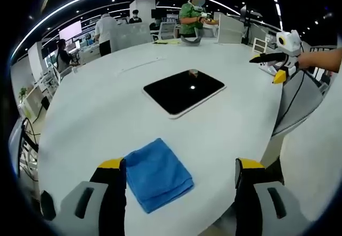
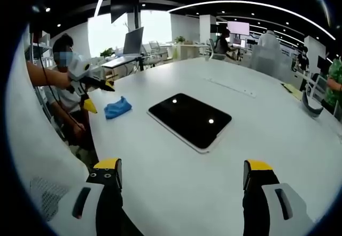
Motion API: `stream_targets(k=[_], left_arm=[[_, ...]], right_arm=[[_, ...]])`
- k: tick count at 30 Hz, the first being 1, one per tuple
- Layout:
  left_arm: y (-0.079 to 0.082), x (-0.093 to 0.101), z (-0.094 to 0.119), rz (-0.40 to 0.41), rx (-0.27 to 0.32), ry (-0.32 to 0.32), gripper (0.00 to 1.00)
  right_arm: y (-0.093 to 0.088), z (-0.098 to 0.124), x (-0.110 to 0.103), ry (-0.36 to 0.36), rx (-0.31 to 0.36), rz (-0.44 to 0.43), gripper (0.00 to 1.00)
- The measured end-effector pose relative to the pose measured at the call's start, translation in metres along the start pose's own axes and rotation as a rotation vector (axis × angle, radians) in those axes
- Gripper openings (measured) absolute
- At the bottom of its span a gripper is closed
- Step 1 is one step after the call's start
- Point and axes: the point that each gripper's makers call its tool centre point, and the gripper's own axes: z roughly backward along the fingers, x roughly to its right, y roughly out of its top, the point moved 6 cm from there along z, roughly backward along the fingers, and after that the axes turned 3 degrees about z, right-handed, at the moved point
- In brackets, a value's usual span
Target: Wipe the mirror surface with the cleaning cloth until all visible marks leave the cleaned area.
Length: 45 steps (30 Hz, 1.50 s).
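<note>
Left hand-held gripper (image 1: pixel 179 180) jaws apart, hovering over folded blue cleaning cloth (image 1: pixel 157 174) near tabletop (image 1: pixel 107 113) edge. Right hand-held gripper (image 2: pixel 181 180) jaws apart, nothing between, facing mirror (image 2: pixel 191 120). Mirror flat mid-tabletop, dark surface reflecting ceiling lights, small mark near far edge. Cloth well apart from mirror. No readable writing or labels anywhere.

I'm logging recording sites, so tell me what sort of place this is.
Probably an open-plan office or lab: a large white table holds the mirror and blue cloth, with desks and monitors behind and people working under strip ceiling lights.
</note>
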Motion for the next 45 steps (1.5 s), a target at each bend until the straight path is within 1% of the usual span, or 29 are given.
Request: stream_targets(k=[2,5,8,11,13,15,20,24,28,31,35,38,45], left_arm=[[-0.002,-0.002,-0.001,0.008,-0.002,-0.001,0.83],[-0.004,-0.005,-0.003,0.009,-0.015,0.001,0.74],[-0.007,-0.011,-0.006,0.026,-0.023,0.014,0.69],[-0.009,-0.013,-0.006,0.032,-0.031,0.016,0.61],[-0.01,-0.015,-0.007,0.039,-0.033,0.019,0.58],[-0.012,-0.017,-0.01,0.051,-0.044,0.022,0.57],[-0.014,-0.021,-0.014,0.043,-0.062,0.034,0.52],[-0.014,-0.025,-0.017,0.051,-0.065,0.042,0.46],[-0.016,-0.031,-0.021,0.048,-0.082,0.057,0.37],[-0.018,-0.033,-0.024,0.067,-0.09,0.048,0.35],[-0.022,-0.036,-0.028,0.056,-0.116,0.059,0.31],[-0.024,-0.038,-0.031,0.058,-0.133,0.058,0.3],[-0.025,-0.038,-0.036,0.053,-0.146,0.05,0.27]], right_arm=[[0.0,0.0,0.0,0.001,-0.001,-0.001,0.94],[-0.001,0.0,0.0,0.002,-0.002,-0.002,0.94],[-0.001,0.0,-0.001,0.002,-0.002,-0.003,0.94],[-0.001,0.001,-0.001,0.002,-0.003,-0.004,0.94],[-0.001,0.0,-0.002,0.003,-0.005,-0.003,0.93],[-0.001,0.001,-0.002,0.004,-0.006,-0.003,0.93],[-0.002,0.0,-0.003,0.006,-0.011,-0.003,0.93],[-0.002,0.0,-0.003,0.007,-0.012,-0.004,0.93],[-0.003,0.0,-0.003,0.006,-0.014,-0.005,0.93],[-0.003,0.001,-0.004,0.006,-0.014,-0.007,0.93],[-0.004,0.001,-0.004,0.004,-0.017,-0.012,0.93],[-0.004,0.001,-0.004,0.002,-0.019,-0.014,0.92],[-0.006,0.003,-0.004,-0.003,-0.021,-0.022,0.92]])
